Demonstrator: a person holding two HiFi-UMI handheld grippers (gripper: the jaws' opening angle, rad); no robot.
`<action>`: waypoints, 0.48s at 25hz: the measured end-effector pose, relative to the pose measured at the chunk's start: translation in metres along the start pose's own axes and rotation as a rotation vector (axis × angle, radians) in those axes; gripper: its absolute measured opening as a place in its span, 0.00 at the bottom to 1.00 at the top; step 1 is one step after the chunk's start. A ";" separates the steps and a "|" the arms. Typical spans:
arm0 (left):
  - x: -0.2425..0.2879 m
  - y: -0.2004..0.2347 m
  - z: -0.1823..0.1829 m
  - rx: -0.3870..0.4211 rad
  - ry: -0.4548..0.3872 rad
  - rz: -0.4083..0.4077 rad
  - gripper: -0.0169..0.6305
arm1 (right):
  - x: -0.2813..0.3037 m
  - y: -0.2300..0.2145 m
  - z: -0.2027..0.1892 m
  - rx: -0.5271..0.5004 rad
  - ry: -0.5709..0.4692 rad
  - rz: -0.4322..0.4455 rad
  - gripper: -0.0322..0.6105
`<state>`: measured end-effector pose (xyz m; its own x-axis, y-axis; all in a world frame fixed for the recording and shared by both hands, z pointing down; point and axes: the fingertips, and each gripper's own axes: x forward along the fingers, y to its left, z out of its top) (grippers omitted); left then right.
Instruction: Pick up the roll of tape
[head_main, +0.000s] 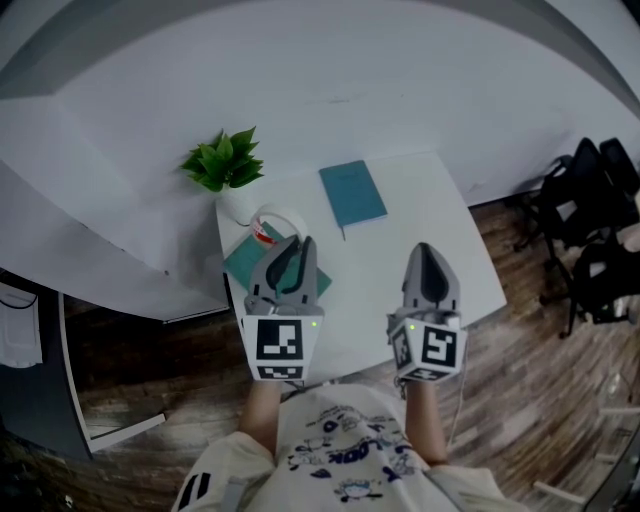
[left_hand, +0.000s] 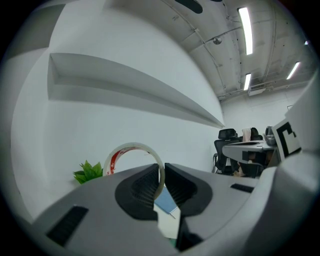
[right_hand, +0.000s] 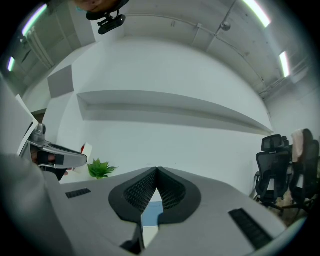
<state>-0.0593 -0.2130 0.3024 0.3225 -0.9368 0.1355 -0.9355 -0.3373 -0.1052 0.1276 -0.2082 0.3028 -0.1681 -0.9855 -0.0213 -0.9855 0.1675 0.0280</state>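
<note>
The left gripper (left_hand: 161, 167) is clamped on one wall of the roll of tape (left_hand: 131, 147), which stands upright above the bench's (head_main: 440, 200) left edge, close to the plant (head_main: 224, 160). The right gripper (right_hand: 156, 170) is closed and empty, over bare bench near the front edge, clear of the teal notebook (head_main: 352, 193).

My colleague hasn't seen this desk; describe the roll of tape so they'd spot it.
On the white table, find the potted plant at the far left. Beside it, the left claw pinches the roll of tape: the only ring, with red print.
</note>
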 end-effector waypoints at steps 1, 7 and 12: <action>0.000 0.000 0.000 0.004 0.000 -0.002 0.09 | 0.001 0.001 0.000 0.000 -0.002 0.001 0.05; -0.001 -0.003 0.001 0.013 0.000 -0.009 0.09 | 0.000 0.003 0.000 -0.005 -0.007 0.007 0.05; -0.002 -0.004 0.002 0.017 0.000 -0.008 0.09 | 0.000 0.003 0.003 -0.009 -0.007 0.016 0.05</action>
<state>-0.0559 -0.2100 0.3009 0.3297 -0.9342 0.1360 -0.9305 -0.3459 -0.1206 0.1243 -0.2079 0.3001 -0.1838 -0.9826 -0.0277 -0.9825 0.1827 0.0373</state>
